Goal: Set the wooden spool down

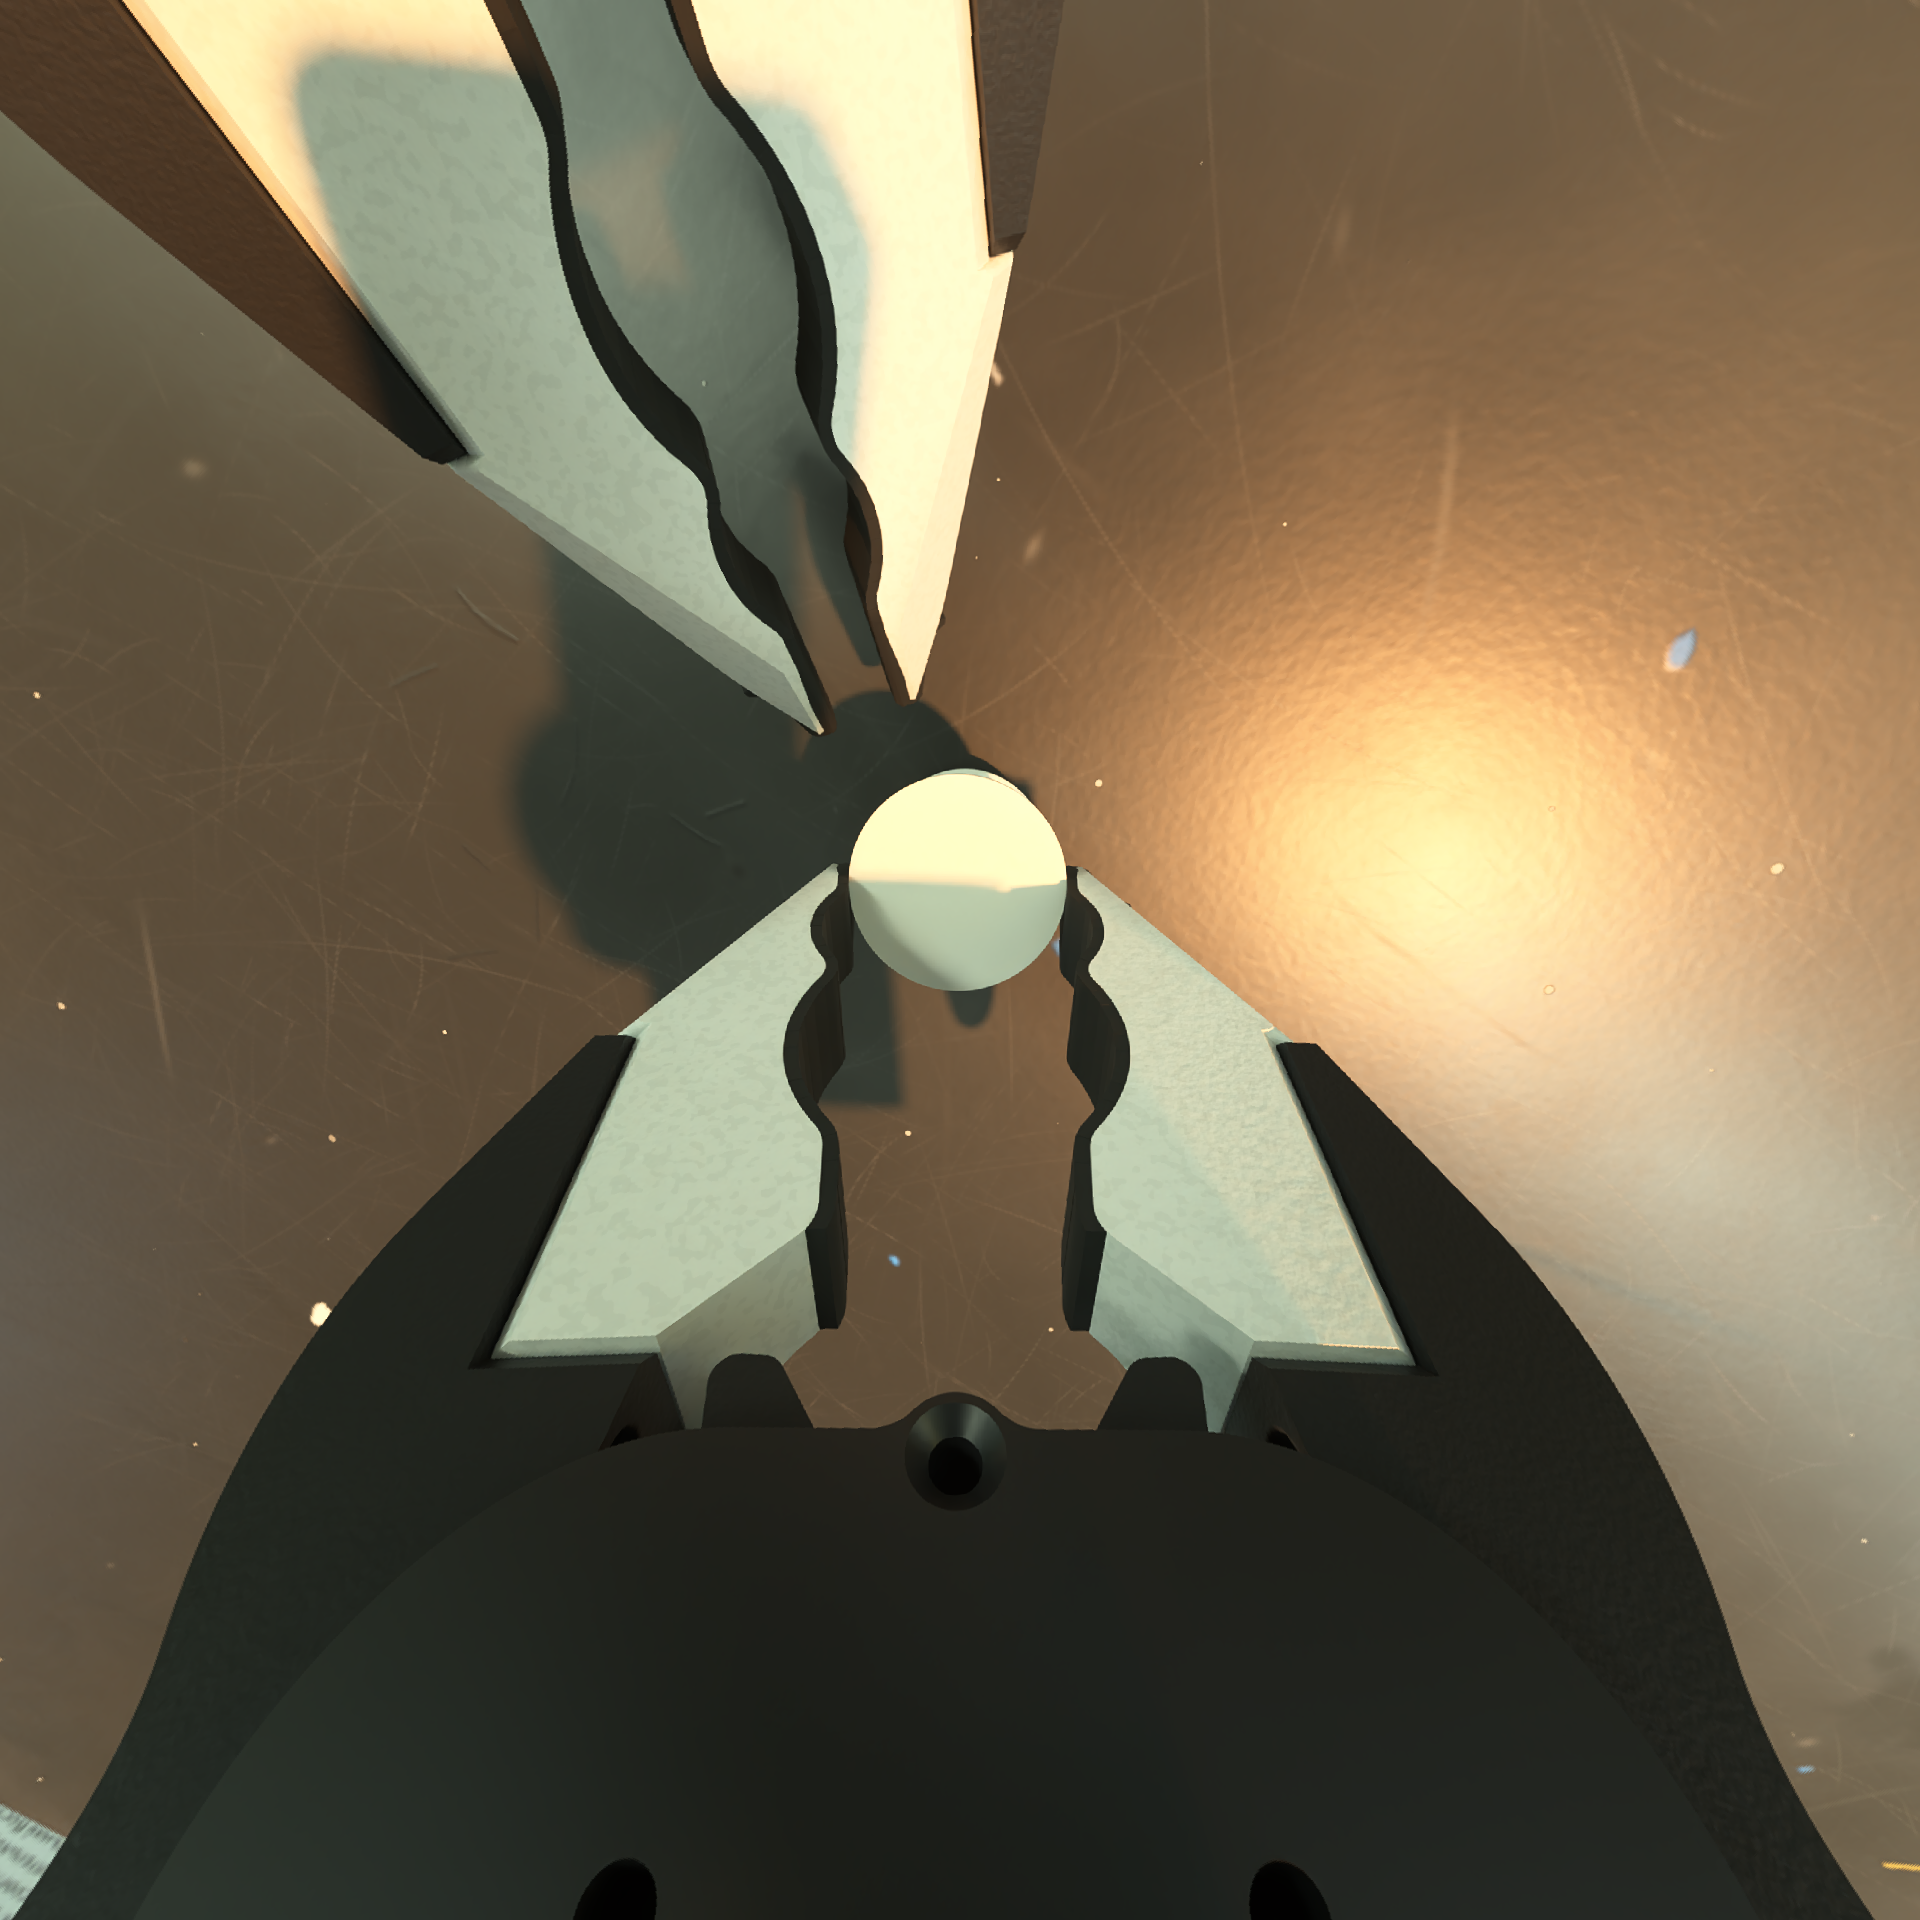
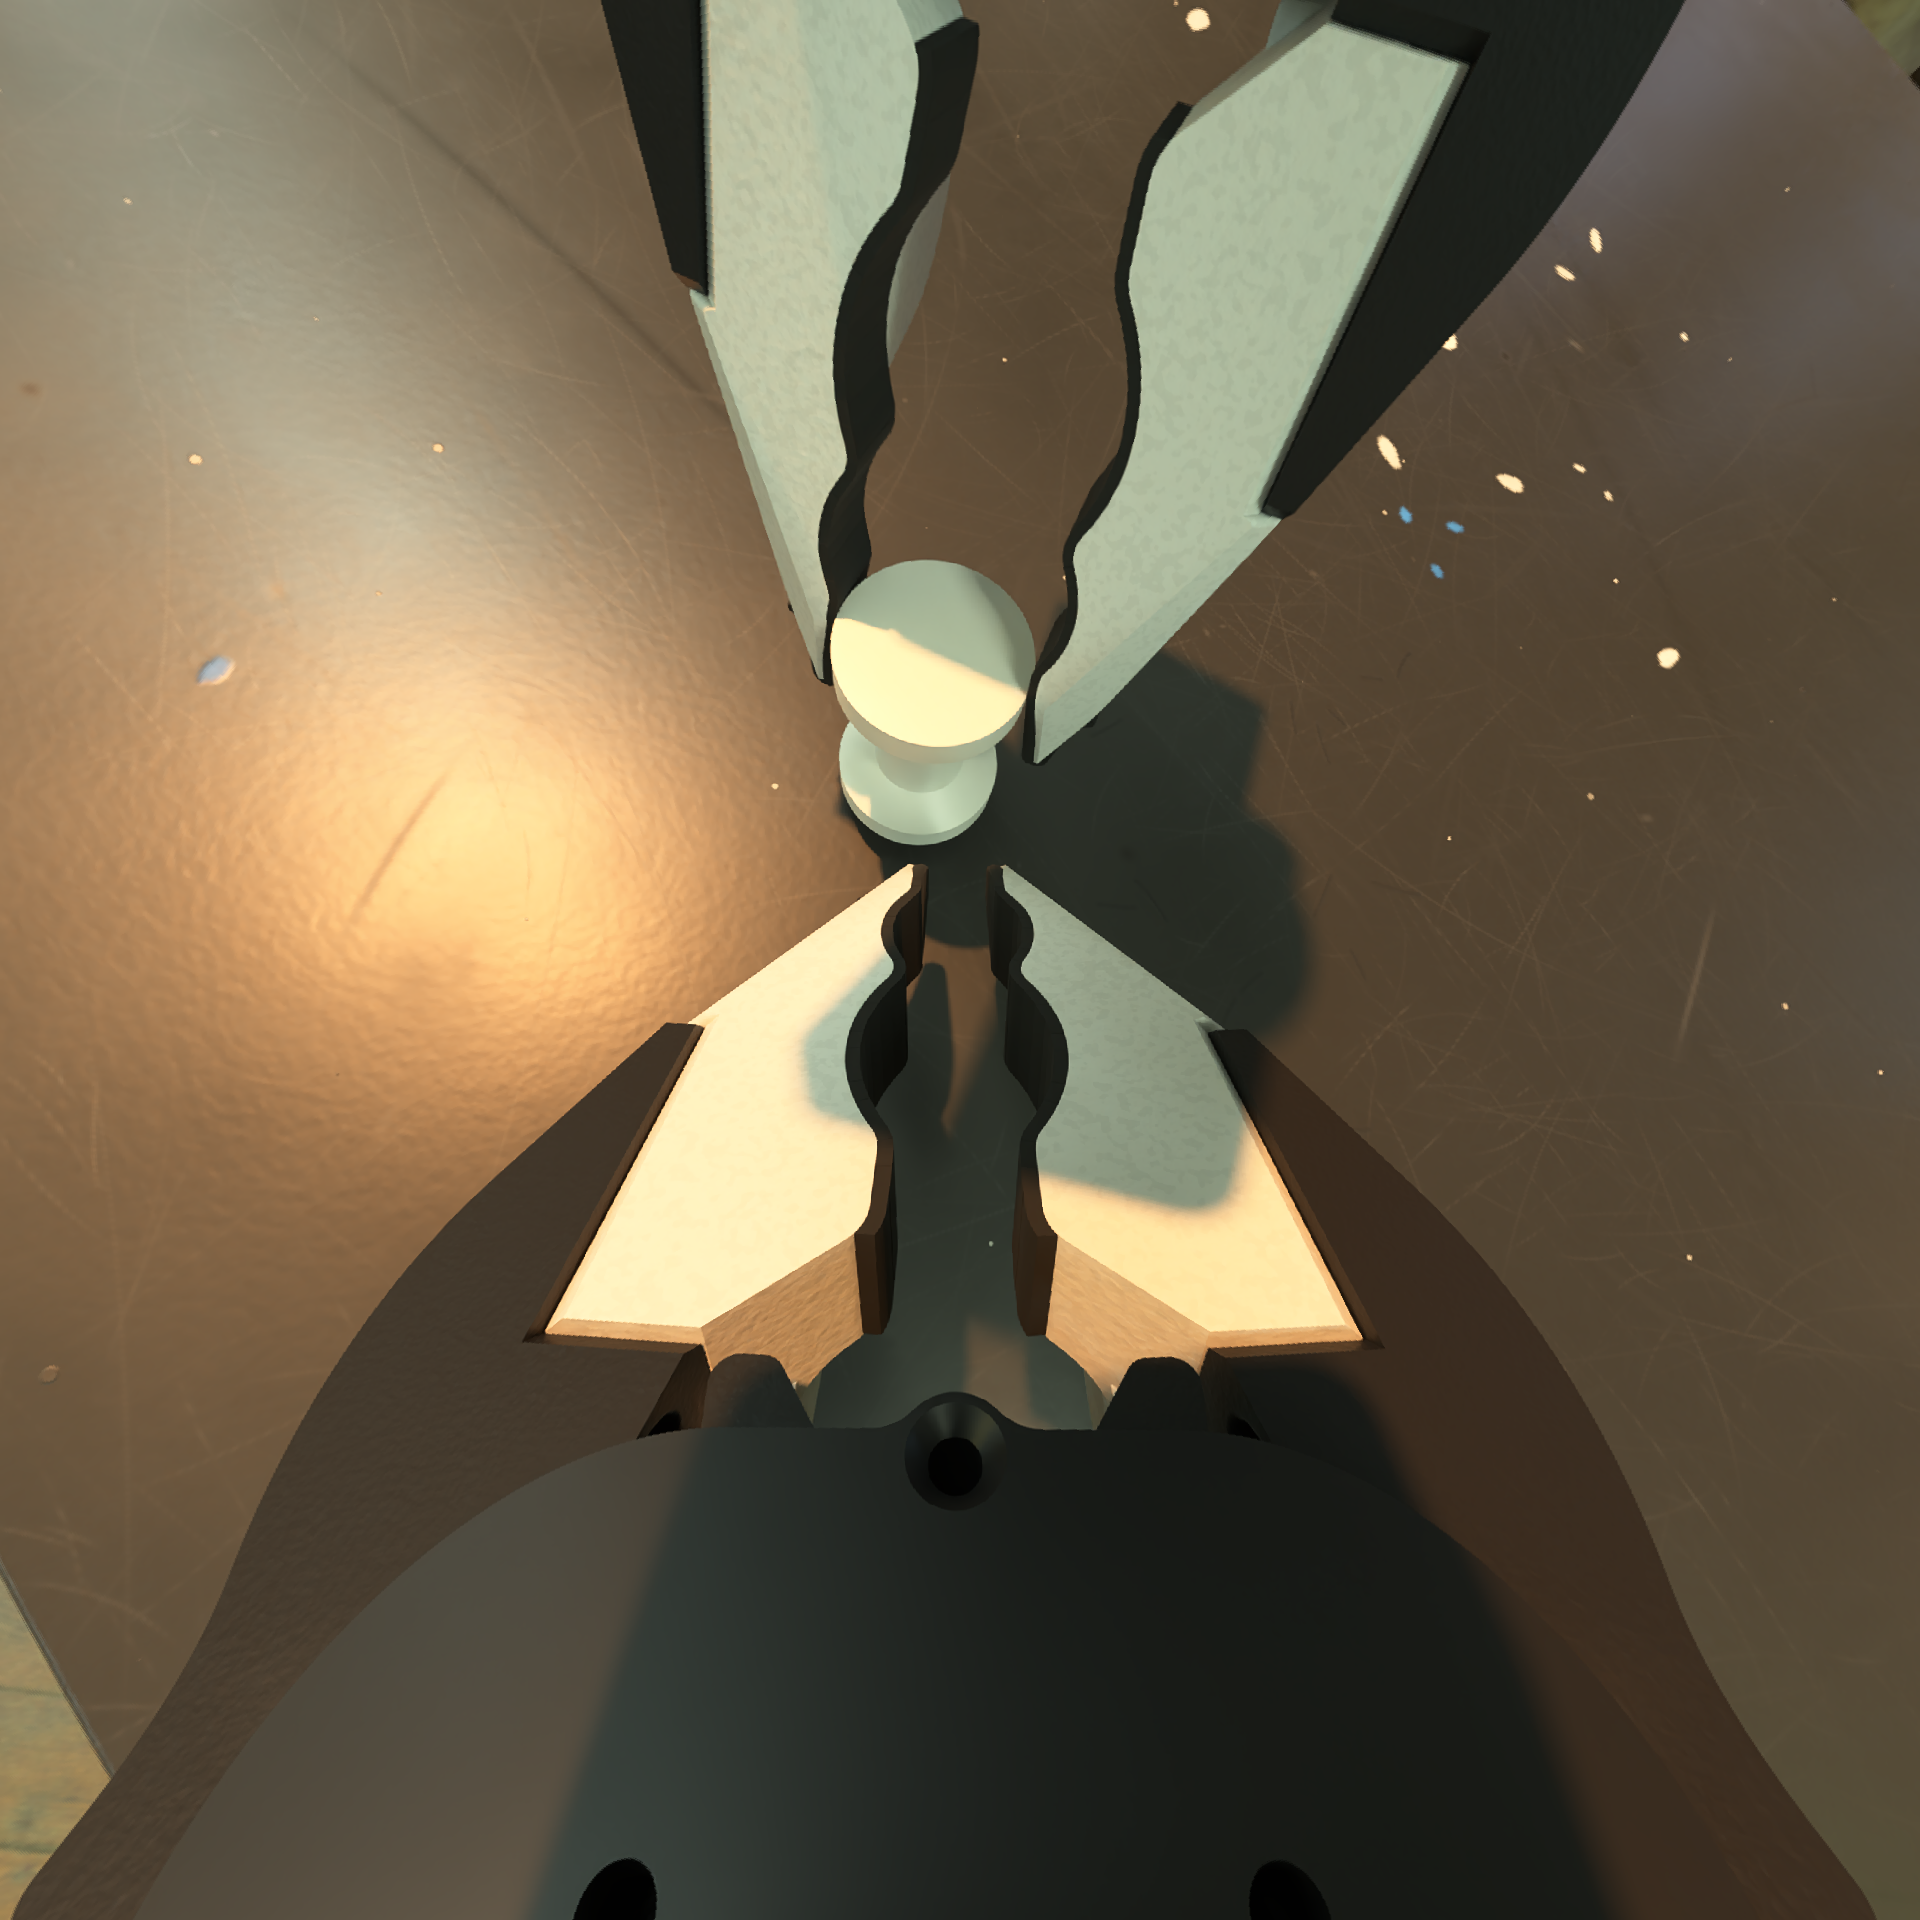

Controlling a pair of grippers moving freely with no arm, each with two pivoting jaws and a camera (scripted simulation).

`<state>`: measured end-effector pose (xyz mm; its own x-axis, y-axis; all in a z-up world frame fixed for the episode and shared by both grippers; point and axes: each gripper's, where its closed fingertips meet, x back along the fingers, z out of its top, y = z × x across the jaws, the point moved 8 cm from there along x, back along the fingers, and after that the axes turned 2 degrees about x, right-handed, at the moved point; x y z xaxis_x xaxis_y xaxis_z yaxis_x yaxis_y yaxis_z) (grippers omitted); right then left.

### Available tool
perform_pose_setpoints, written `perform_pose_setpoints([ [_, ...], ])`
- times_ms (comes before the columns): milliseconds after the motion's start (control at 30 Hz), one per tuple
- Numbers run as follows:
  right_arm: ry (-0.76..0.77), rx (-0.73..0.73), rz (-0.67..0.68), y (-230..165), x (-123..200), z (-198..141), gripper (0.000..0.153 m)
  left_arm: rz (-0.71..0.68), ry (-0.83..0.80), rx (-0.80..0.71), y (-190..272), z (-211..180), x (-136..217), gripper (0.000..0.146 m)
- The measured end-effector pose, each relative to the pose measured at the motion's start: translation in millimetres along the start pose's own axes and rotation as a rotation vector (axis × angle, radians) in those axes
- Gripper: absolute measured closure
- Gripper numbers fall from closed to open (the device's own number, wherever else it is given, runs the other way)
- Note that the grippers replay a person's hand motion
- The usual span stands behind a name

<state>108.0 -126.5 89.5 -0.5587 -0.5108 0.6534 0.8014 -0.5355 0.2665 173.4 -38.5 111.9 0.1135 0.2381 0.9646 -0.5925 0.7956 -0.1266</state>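
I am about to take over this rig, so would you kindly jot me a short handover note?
Left gripper: shut on the top disc of the wooden spool, which stands upright.
Right gripper: empty, nearly closed, tips just short of the spool, not touching.
The spool's lower disc looks at or just above the brown tabletop; contact is unclear.
Done: spool brought down.
Left: confirm it rests, open the left gripper, withdraw.

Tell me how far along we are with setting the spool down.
Done: the wooden spool stands upright, its lower flange apparently on the brown surface. In hand: the left gripper grips the top flange between its jaws. Left: open those jaws and back off. The right gripper sits just short of the spool, nearly closed and holding nothing.
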Motion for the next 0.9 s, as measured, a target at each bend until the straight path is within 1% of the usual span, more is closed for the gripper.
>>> perform_pose_setpoints([
  [67,0.002,0.008,-0.007,0.1,-0.5,-0.6,0.143,0.006,0.006,0.004,1.3,-0.1,0.0,0.107],
  [167,-0.007,0.016,-0.013,0.1,-2.2,-0.5,0.149,0.015,0.01,-0.001,2.3,0.0,-0.6,0.107],
  [267,-0.012,0.04,-0.026,-1.9,-3.3,-0.6,0.15,0.009,0.025,-0.004,1.6,-0.7,-1.0,0.107],
  [400,-0.013,0.053,-0.032,-3.3,-4.0,-1.5,0.151,0.014,0.028,-0.075,1.7,1.4,-1.7,0.107],
  [567,-0.012,0.054,-0.019,-3.2,-5.0,-2.8,0.152,-0.043,0.044,-0.116,-3.4,2.0,-3.3,0.107],
  [767,-0.019,0.063,-0.015,-4.4,-6.5,-3.7,0.152,-0.094,0.043,-0.111,-7.5,4.5,-5.9,0.107],
  [900,-0.02,0.067,-0.017,-5.1,-7.0,-4.3,0.152,-0.095,0.036,-0.063,-6.8,6.2,-7.2,0.107],
])
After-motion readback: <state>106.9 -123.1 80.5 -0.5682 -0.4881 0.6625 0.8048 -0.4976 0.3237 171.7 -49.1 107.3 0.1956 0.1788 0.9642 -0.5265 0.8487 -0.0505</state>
